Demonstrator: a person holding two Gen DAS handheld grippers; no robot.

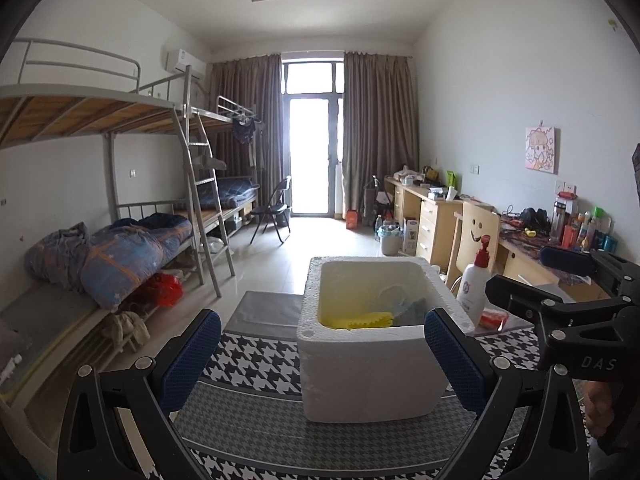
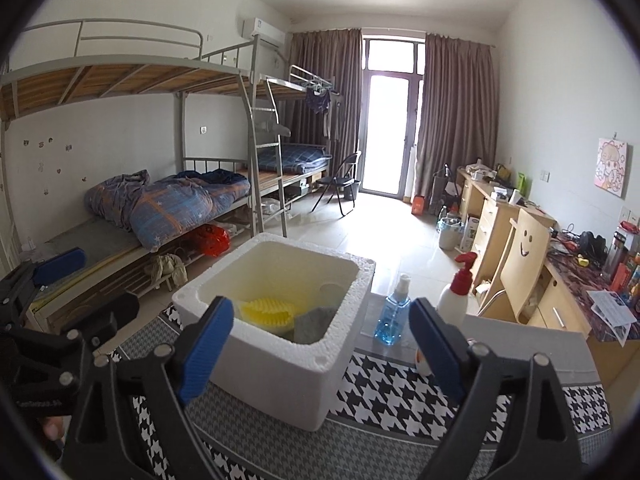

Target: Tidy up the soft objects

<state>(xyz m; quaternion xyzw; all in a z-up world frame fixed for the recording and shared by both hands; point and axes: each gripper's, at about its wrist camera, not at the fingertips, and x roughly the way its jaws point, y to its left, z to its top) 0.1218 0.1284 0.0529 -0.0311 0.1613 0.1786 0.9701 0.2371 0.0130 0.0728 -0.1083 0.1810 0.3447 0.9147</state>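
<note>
Foam box (image 1: 372, 372) sits just ahead of my left gripper (image 1: 320, 360) and right gripper (image 2: 320, 344), both spread wide, empty; yellow sponge (image 2: 266, 310) inside it.

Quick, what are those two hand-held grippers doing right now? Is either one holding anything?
Left hand-held gripper: open, holding nothing, in front of the foam box.
Right hand-held gripper: open, also empty, facing the same box.
</note>
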